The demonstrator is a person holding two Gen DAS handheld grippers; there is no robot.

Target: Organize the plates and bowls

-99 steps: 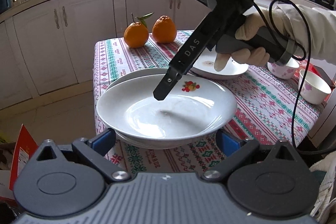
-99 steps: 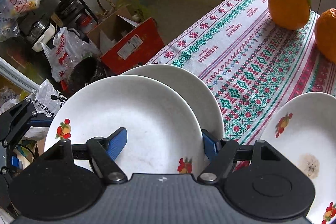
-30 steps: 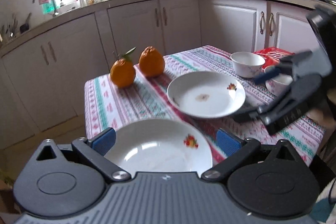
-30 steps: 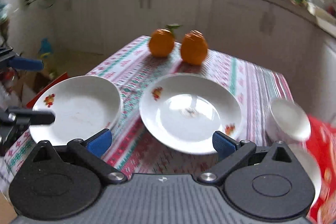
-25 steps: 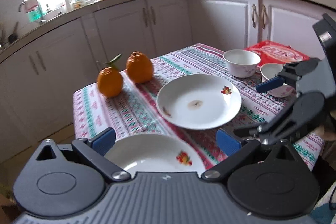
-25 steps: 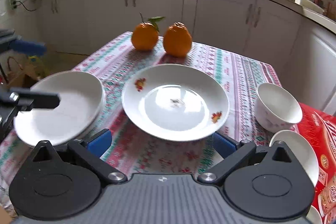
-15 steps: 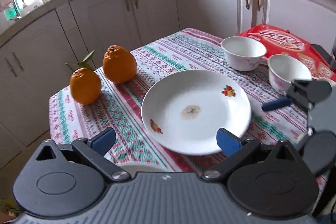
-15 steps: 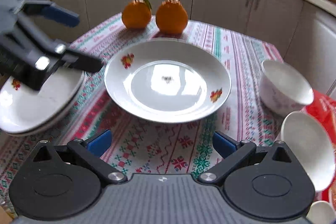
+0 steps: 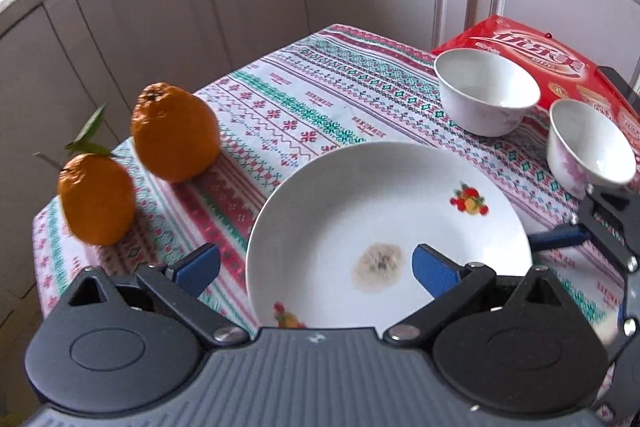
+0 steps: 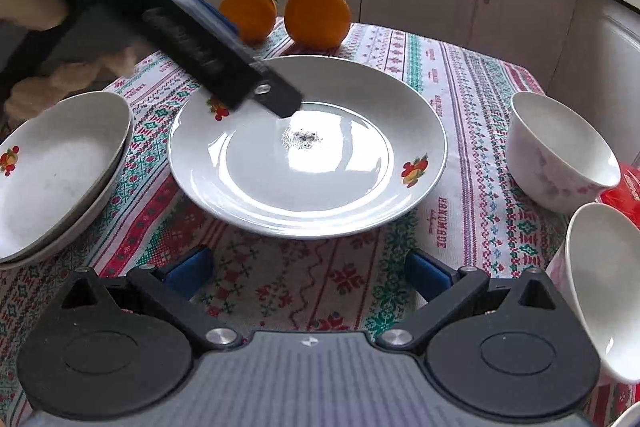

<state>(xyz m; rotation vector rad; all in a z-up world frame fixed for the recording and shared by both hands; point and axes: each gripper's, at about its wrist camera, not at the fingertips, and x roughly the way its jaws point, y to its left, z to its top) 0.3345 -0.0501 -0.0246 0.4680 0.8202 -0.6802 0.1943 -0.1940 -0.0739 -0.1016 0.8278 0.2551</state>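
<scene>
Both grippers released. Left gripper (image 9: 314, 265) straddles soiled plate (image 9: 384, 227). Only right gripper (image 10: 306, 269) view shows stacked plates (image 10: 56, 171).

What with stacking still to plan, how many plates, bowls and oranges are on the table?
Plates: 3, the lone plate and the stack of two
Bowls: 2, the far bowl and the near bowl
Oranges: 2, the leafy orange and the bare orange
Total: 7
A cropped white rim at the corner is left uncounted.

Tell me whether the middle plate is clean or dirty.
Dirty. The plate has a greyish, speckled smear at its centre, plain in both wrist views; the rest of its white surface looks shiny and bare apart from the printed fruit marks.
</scene>
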